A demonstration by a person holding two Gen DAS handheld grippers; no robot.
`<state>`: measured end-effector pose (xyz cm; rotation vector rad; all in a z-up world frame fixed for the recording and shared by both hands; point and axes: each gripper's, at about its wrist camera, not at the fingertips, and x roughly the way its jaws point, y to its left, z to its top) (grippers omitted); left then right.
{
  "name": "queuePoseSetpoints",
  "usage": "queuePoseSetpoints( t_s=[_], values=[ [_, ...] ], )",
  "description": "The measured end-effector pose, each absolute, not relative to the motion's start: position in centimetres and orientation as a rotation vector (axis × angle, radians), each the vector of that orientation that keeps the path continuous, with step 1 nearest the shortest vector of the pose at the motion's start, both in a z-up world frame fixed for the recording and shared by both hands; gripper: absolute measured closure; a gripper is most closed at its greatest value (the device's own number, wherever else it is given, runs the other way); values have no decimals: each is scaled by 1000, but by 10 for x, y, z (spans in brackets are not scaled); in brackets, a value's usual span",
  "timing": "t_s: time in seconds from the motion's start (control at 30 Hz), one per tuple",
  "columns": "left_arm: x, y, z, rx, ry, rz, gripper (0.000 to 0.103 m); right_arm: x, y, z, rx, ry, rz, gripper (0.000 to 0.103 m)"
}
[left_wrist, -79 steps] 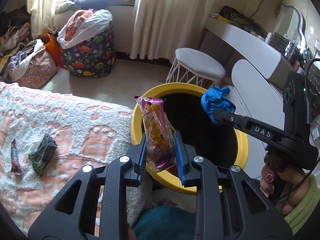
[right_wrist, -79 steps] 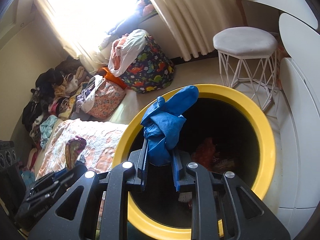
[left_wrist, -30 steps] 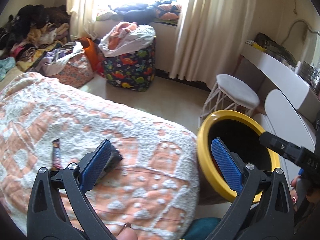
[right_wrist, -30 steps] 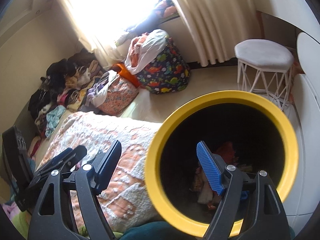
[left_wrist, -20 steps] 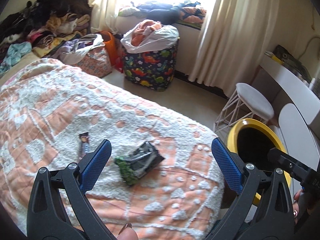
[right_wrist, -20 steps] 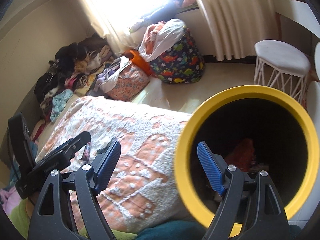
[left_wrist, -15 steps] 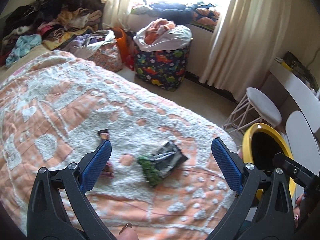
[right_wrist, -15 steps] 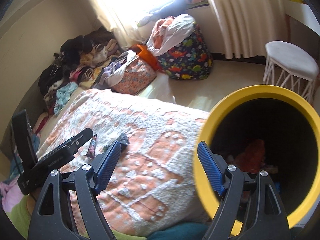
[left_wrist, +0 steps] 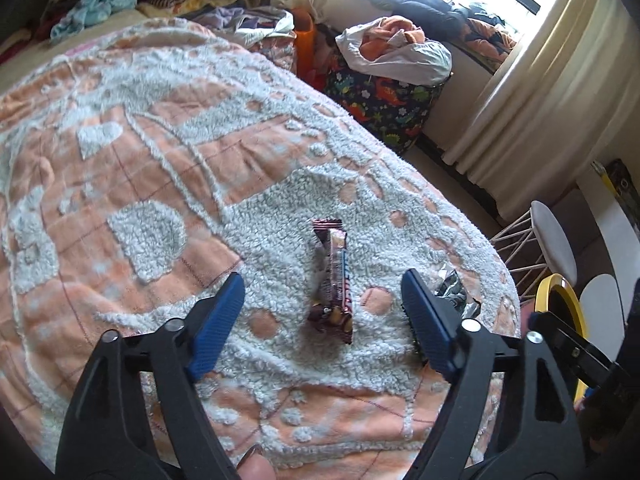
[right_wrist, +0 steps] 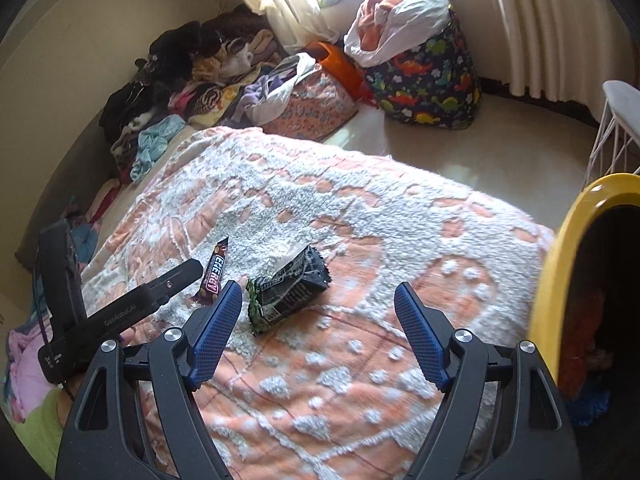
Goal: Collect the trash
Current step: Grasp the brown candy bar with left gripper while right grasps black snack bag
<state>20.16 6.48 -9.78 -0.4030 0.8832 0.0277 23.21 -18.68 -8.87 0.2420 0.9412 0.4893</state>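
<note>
Hovering over the orange-white blanket (left_wrist: 160, 168), left gripper (left_wrist: 322, 306) has its jaws apart and closing, the energy bar wrapper (left_wrist: 334, 280) lying between them untouched. Right gripper (right_wrist: 318, 320) is spread wide, closing slightly, nothing gripped; black-green wrapper (right_wrist: 290, 288) lies just ahead. Yellow bin (right_wrist: 560, 264) stands beside the bed, dinosaur-print bag (right_wrist: 428, 80) and clothes pile (right_wrist: 192, 76) behind.

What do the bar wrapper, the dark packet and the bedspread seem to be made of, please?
Bar wrapper: probably glossy plastic film, with sheen and crimped ends. Dark packet: likely foil-lined plastic, crumpled with bright glints. Bedspread: soft tufted fabric, fuzzy white loops raised on a flat peach ground.
</note>
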Motion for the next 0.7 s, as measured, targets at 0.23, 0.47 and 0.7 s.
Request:
queuePoseSetpoints(
  t_s=[0.23,0.47,0.7],
  values=[
    [204,62,-104,-421,910,-22,47,259,-162,-116,240,1038,530,42],
    [211,60,-112,-427,933,-40,54,264,-153,-132,262,1080,571,76],
    [216,50,-118,-314,968,2,77,242,-159,-112,254,1020,595,80]
  ],
)
